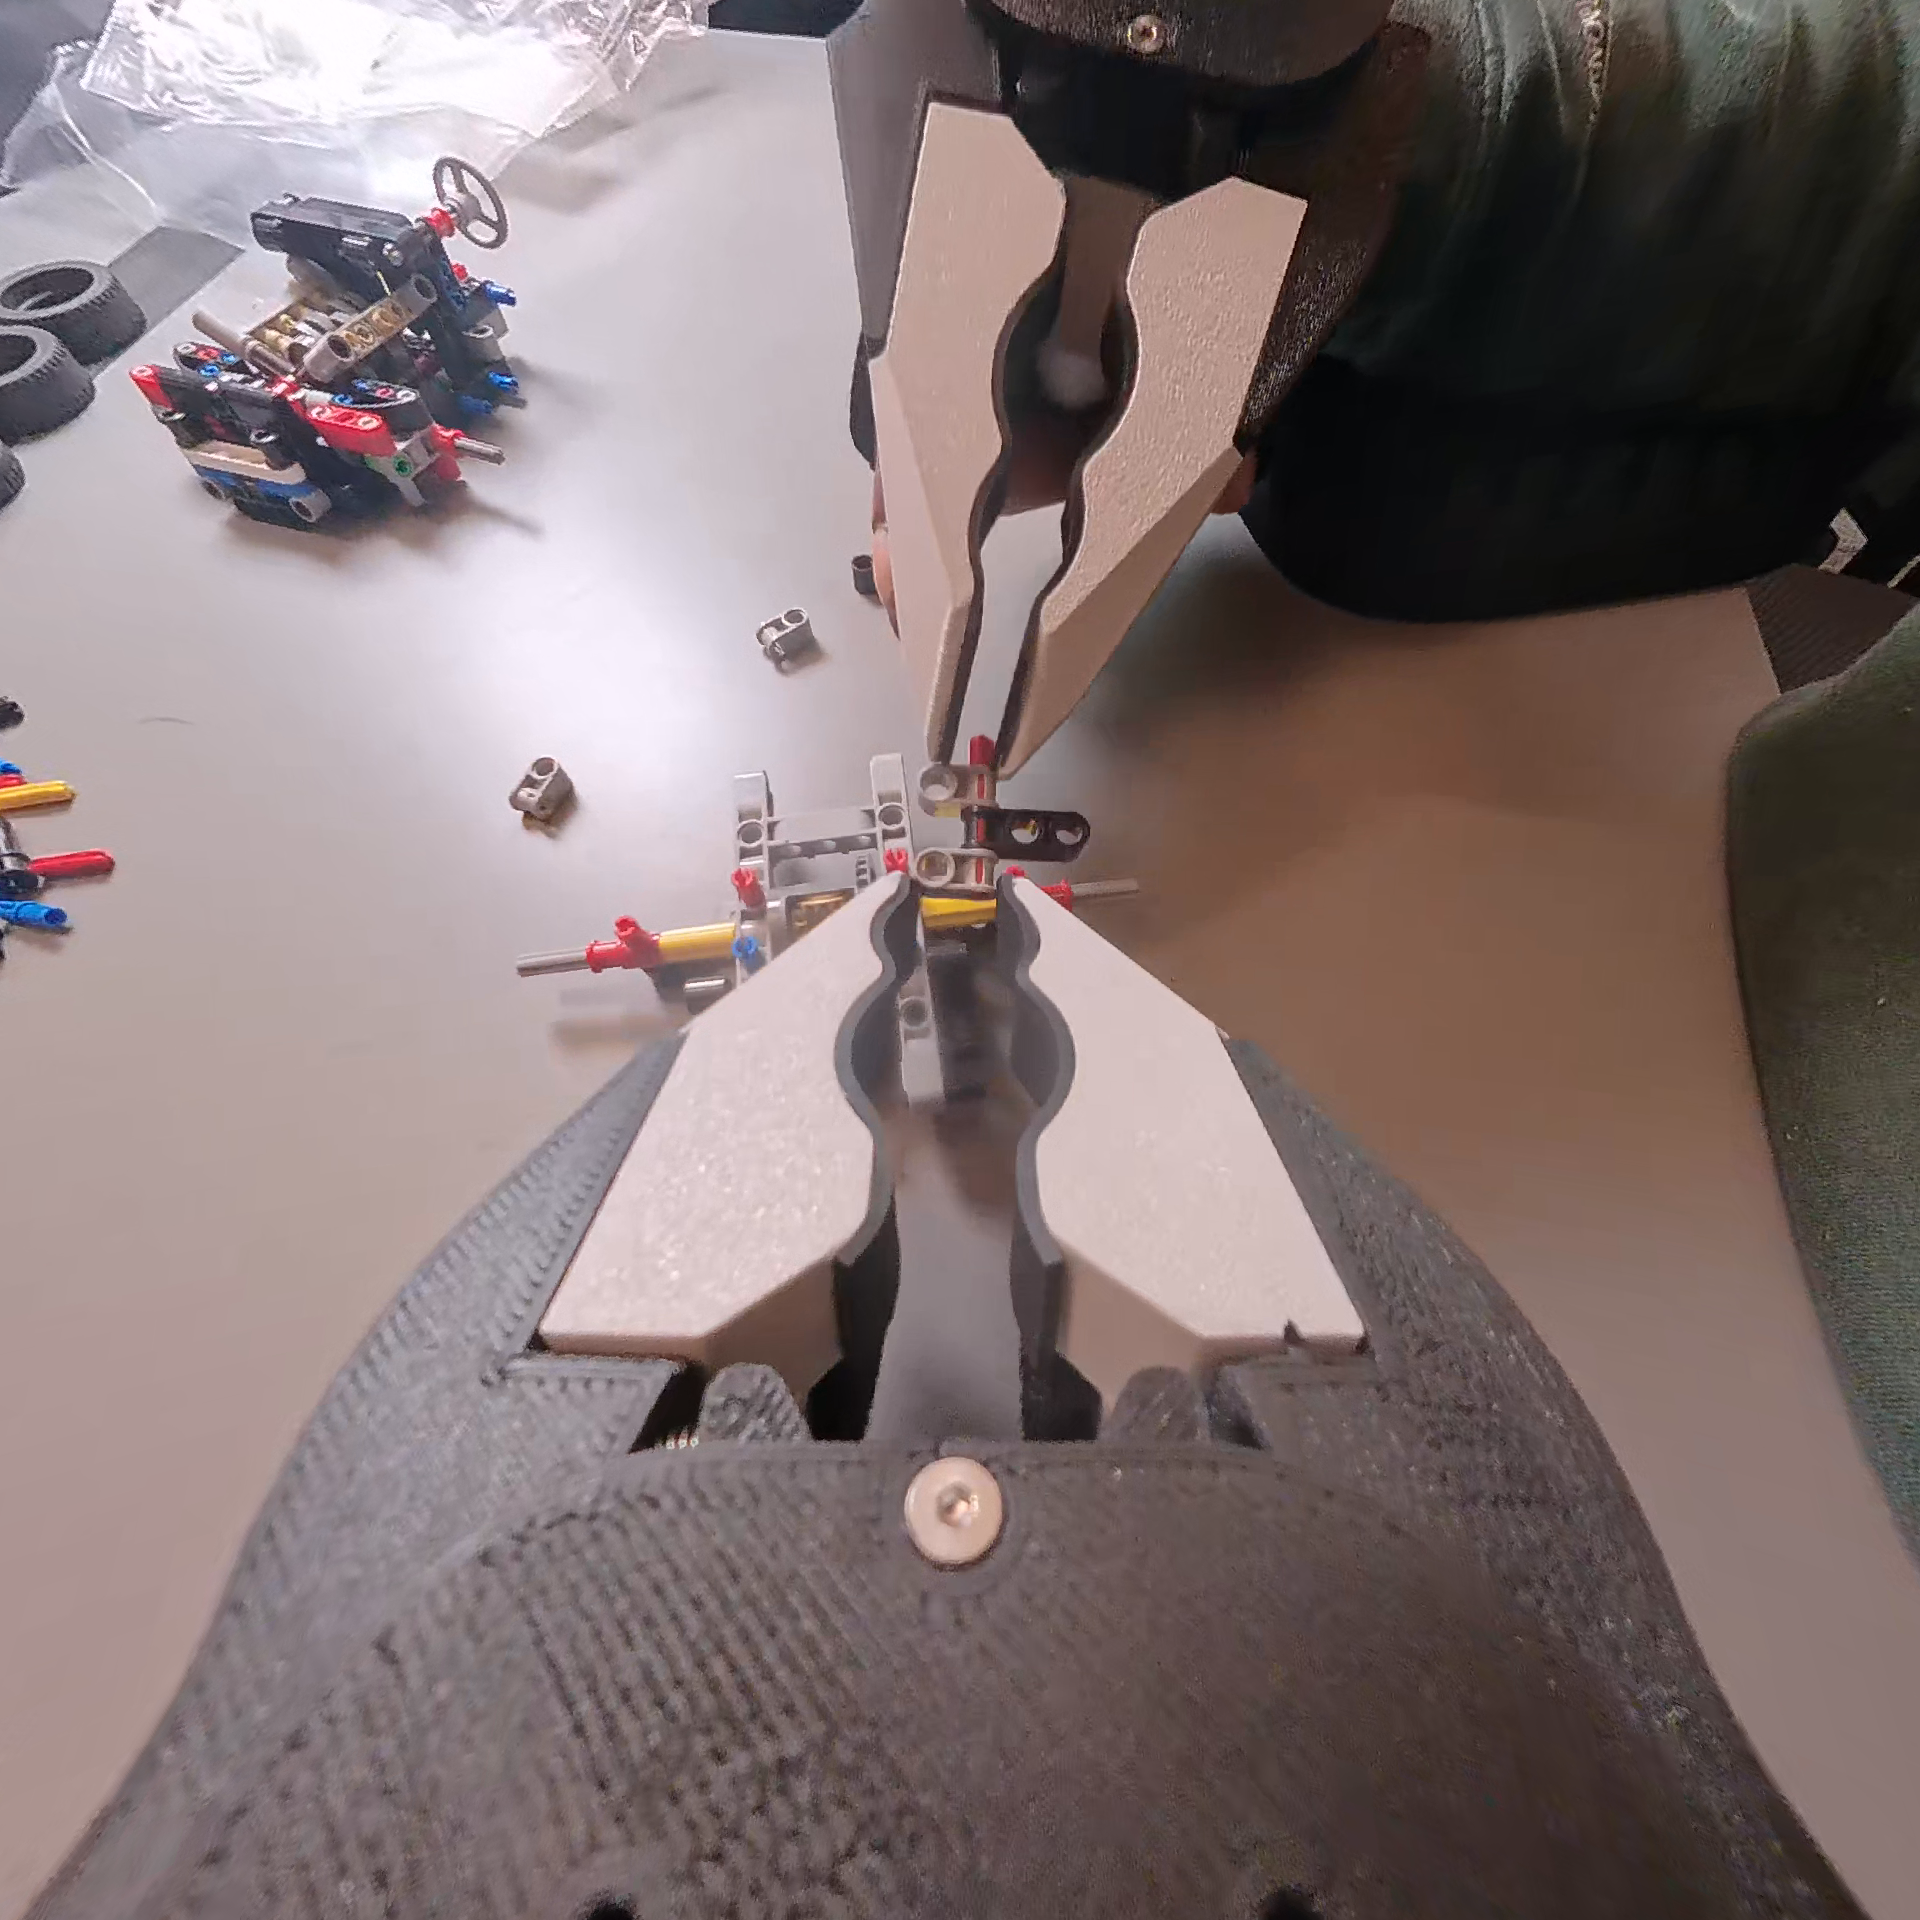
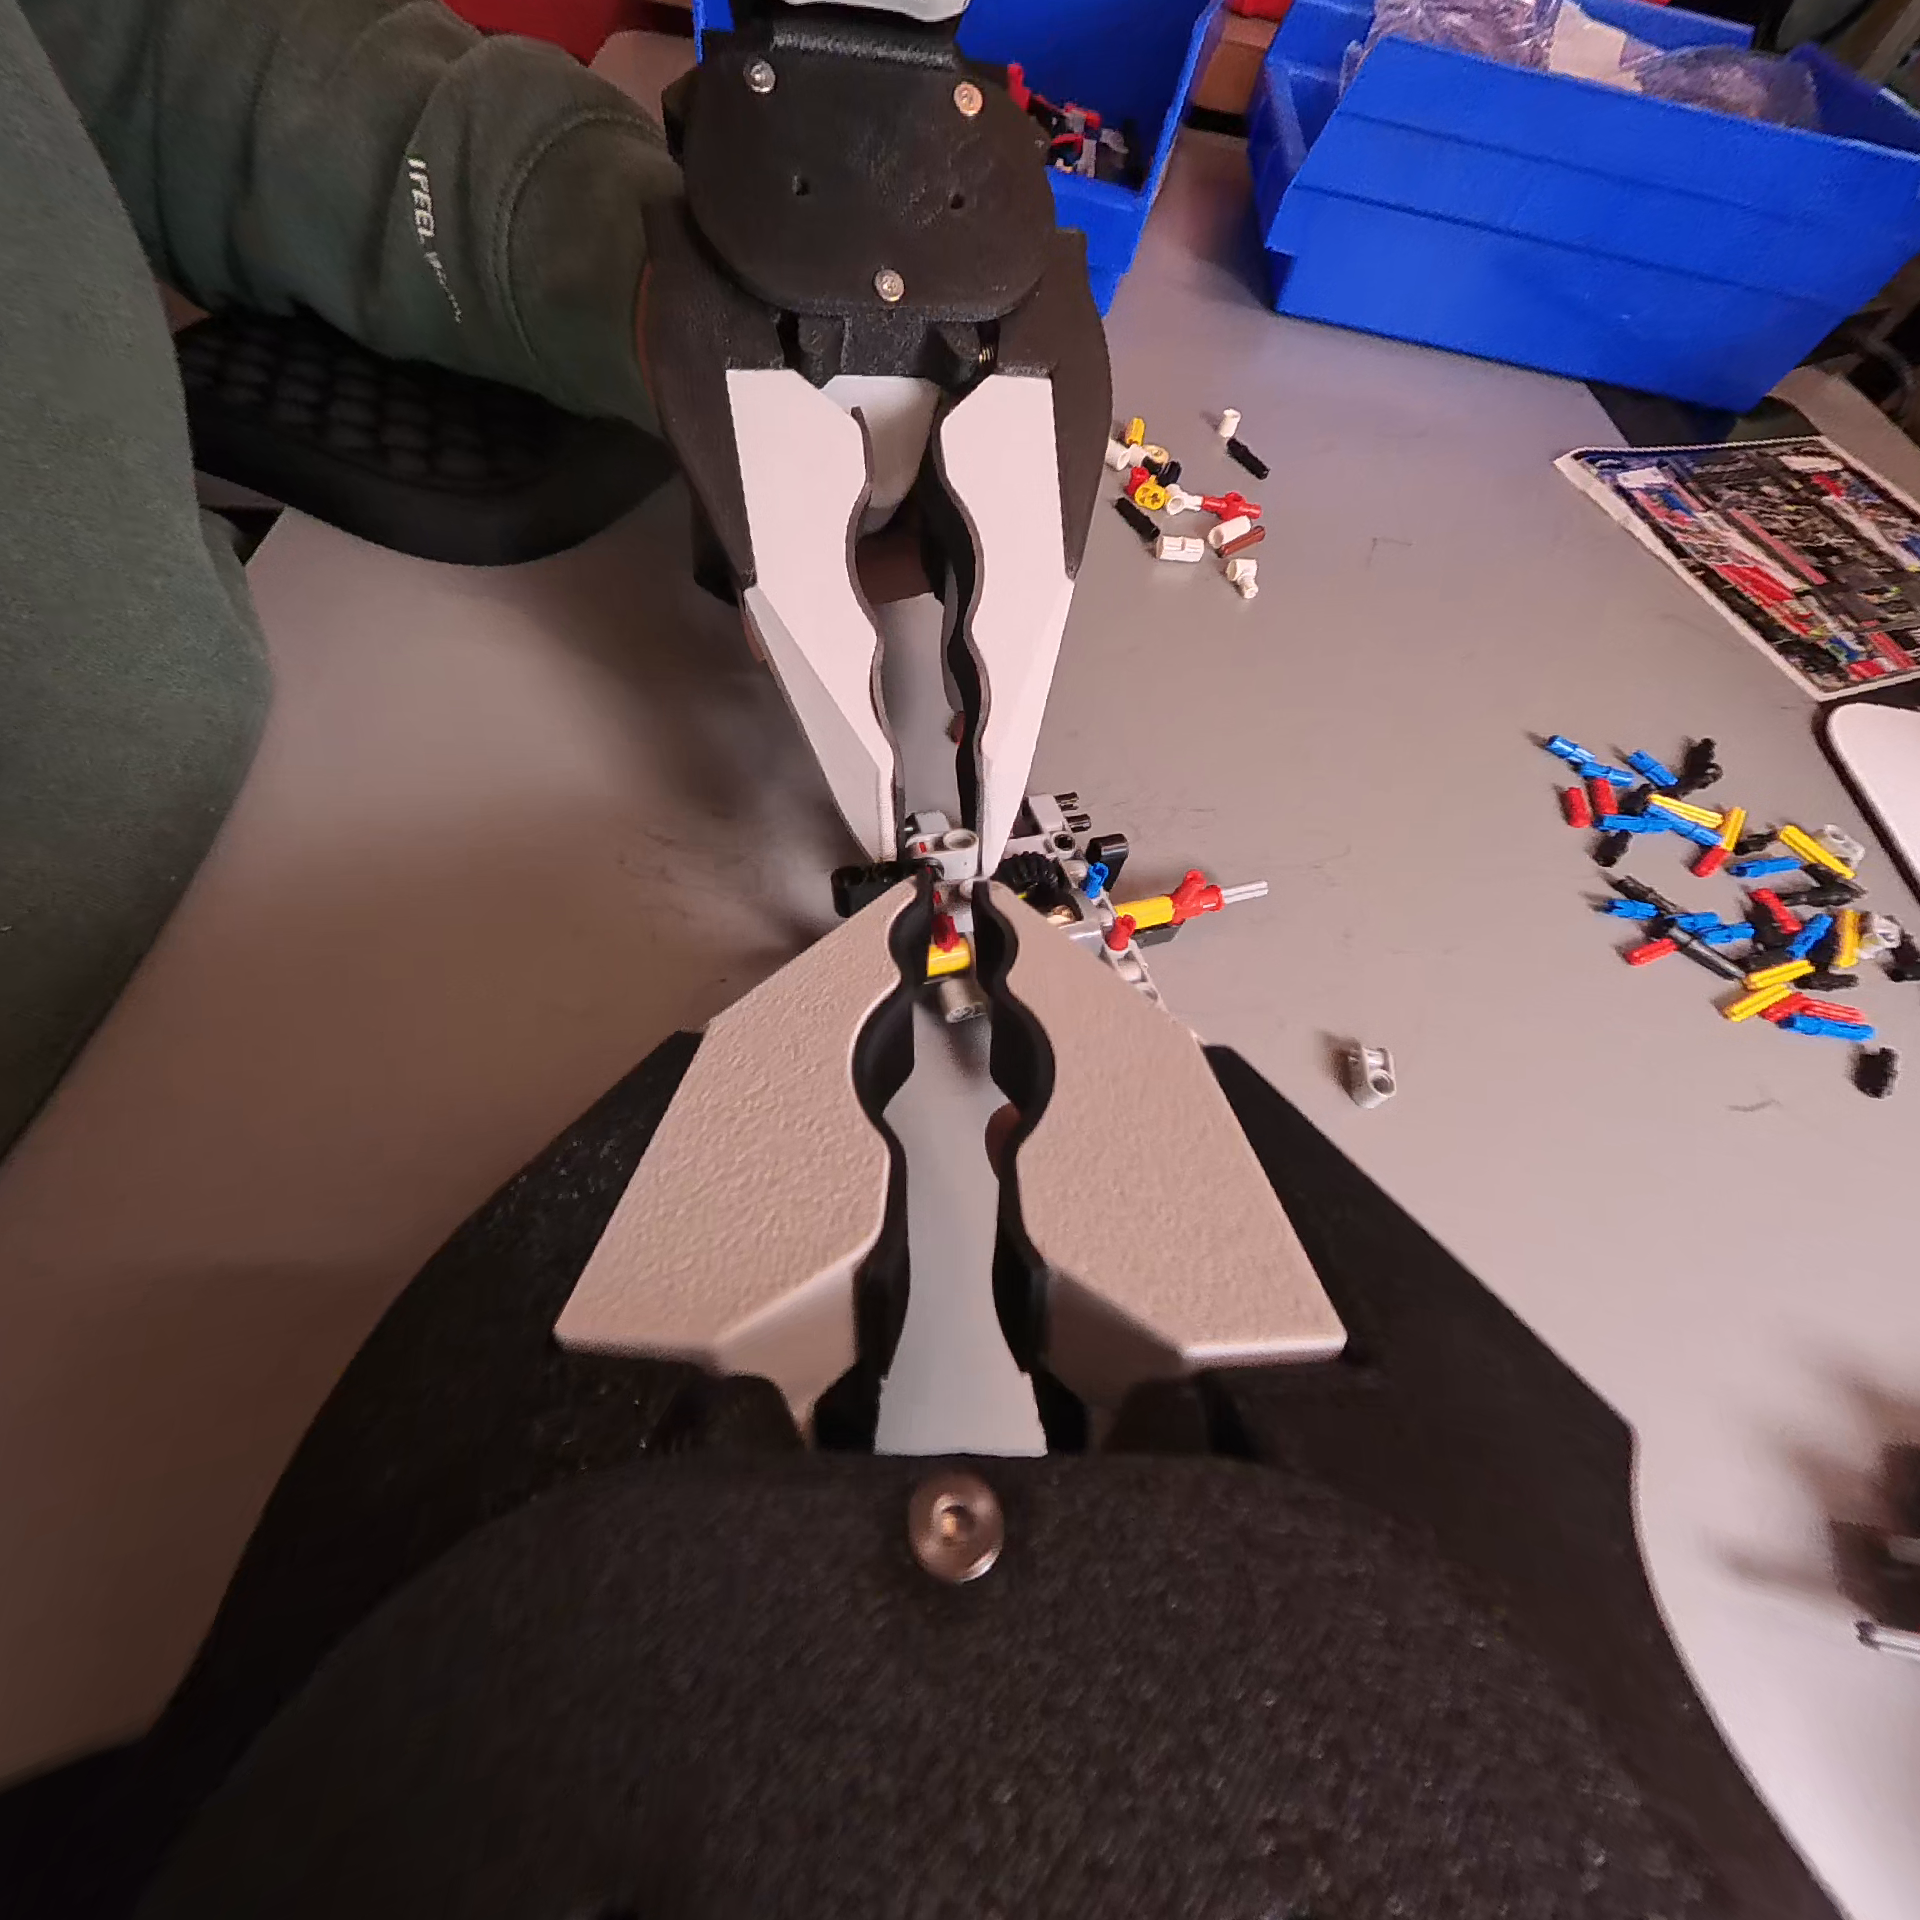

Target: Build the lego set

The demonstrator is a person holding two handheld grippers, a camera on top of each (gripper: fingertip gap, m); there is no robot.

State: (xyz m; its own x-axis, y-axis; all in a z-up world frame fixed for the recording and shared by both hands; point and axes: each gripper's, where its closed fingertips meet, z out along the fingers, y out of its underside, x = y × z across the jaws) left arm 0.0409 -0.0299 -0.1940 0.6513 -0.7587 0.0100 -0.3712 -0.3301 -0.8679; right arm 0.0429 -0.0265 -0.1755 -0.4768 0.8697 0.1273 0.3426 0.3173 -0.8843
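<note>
A small grey Lego sub-assembly (image 1: 821,852) with a yellow axle, red connectors and a black beam (image 1: 1029,828) rests on the grey table (image 1: 312,1091). My left gripper (image 1: 956,894) is shut on its right end, around a grey beam. My right gripper (image 1: 966,764) comes from the far side, shut on a small grey connector (image 1: 943,781) with a red pin, held against the assembly. In the right wrist view my right gripper (image 2: 951,899) holds that grey, red and yellow piece, tip to tip with my left gripper (image 2: 940,842); the assembly (image 2: 1091,883) extends to the right.
A larger chassis build (image 1: 343,353), tyres (image 1: 62,312) and a plastic bag (image 1: 312,62) lie far left. Loose grey connectors (image 1: 540,798) lie nearby. Blue bins (image 2: 1558,208), a booklet (image 2: 1766,561) and piles of pins (image 2: 1745,914) and small parts (image 2: 1195,499) sit right. A green sleeve (image 2: 312,208) is close. The larger chassis build (image 1: 343,353) is about equally far from each gripper, around 25 centimeters.
</note>
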